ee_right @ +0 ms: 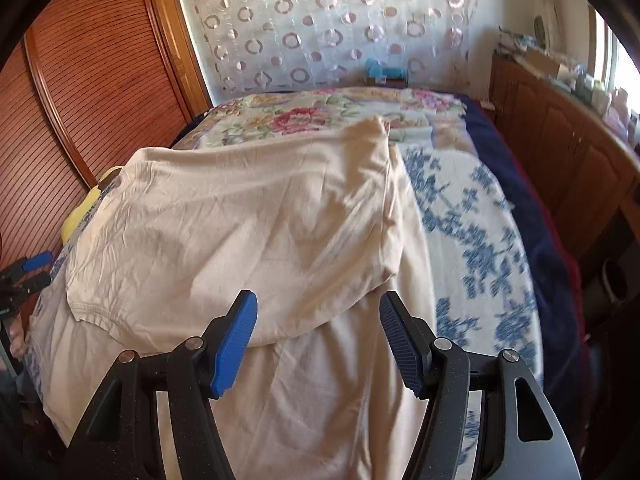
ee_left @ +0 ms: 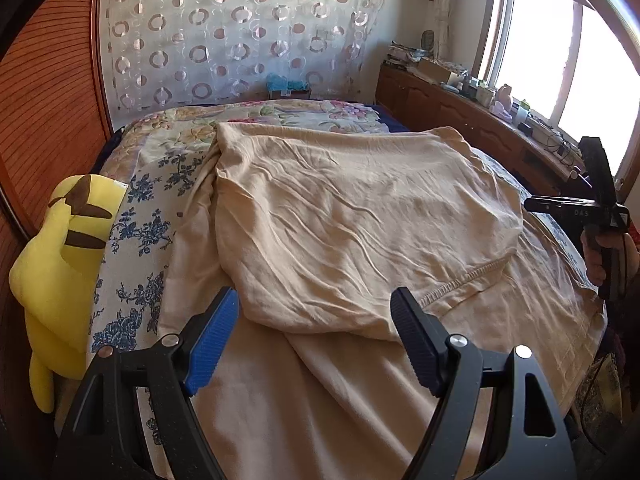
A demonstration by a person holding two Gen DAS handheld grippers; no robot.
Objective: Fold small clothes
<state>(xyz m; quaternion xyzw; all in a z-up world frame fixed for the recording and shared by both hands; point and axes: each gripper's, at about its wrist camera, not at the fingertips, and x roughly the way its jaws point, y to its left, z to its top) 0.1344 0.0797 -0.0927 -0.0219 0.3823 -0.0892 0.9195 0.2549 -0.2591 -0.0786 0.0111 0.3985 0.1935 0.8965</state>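
A beige T-shirt (ee_left: pixel 352 220) lies on the bed, its far half folded over onto the near half; the hem seam shows at the fold's near right. It also shows in the right wrist view (ee_right: pixel 240 232), with the neckline at the near left. My left gripper (ee_left: pixel 316 316) is open and empty, just above the shirt's near folded edge. My right gripper (ee_right: pixel 318 320) is open and empty, over the shirt's near right edge. The right gripper also shows in the left wrist view (ee_left: pixel 576 204), at the far right. The left gripper shows in the right wrist view (ee_right: pixel 30 272), at the left edge.
The bed (ee_left: pixel 140 216) has a blue-and-white floral cover. A yellow plush toy (ee_left: pixel 60 264) lies at its left edge against a wooden louvred wardrobe (ee_right: pixel 92 92). A wooden sideboard (ee_left: pixel 460 116) with clutter runs under the window at the right. A curtain with ring patterns (ee_left: pixel 240 32) hangs behind.
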